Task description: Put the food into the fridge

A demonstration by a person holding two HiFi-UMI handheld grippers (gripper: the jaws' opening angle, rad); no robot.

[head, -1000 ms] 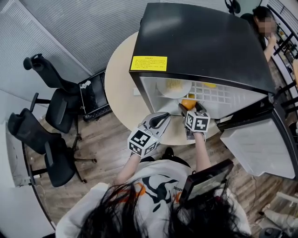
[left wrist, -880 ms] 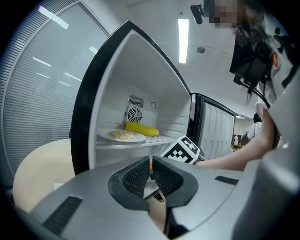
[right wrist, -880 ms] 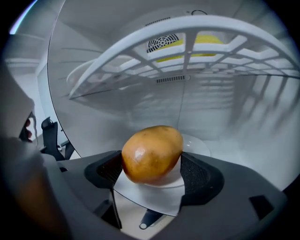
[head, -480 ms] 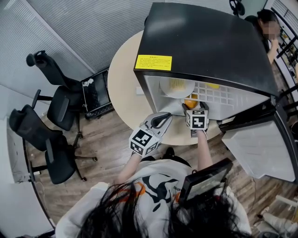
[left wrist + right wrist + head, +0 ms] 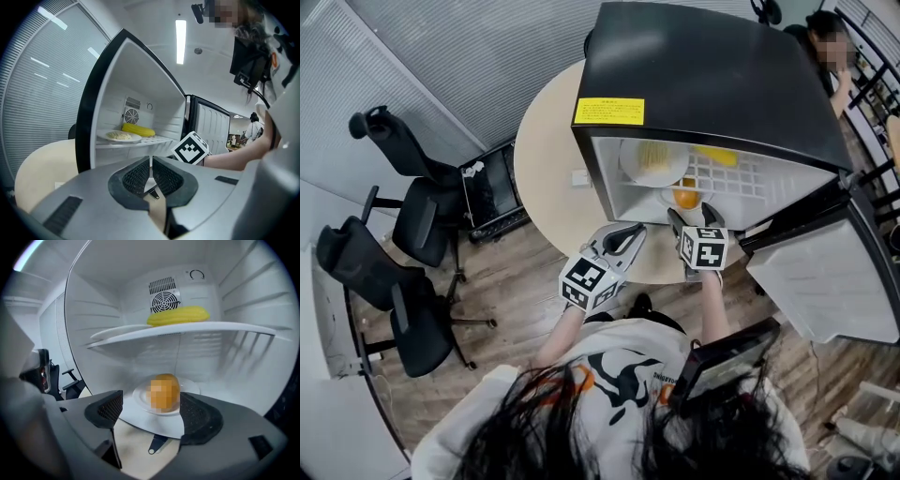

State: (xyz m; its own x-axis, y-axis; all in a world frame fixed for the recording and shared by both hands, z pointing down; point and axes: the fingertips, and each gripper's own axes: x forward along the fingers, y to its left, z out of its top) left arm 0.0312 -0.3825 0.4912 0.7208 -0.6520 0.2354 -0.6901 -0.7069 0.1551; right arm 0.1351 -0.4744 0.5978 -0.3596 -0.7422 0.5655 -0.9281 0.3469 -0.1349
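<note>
Right hand-held gripper (image 5: 692, 217) back off round white plate (image 5: 140, 398), jaws wide, empty; left hand-held gripper (image 5: 151, 172) closed.

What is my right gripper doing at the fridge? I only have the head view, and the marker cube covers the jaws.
Observer: The right gripper is open, its jaws apart on either side of the near rim of the white plate with the orange food.
Operator: Is the plate set down?
Observer: It looks so: it lies on the floor of the fridge, under the shelf.
Operator: And the left gripper?
Observer: The left gripper is shut with nothing between its jaws, outside the fridge.
</note>
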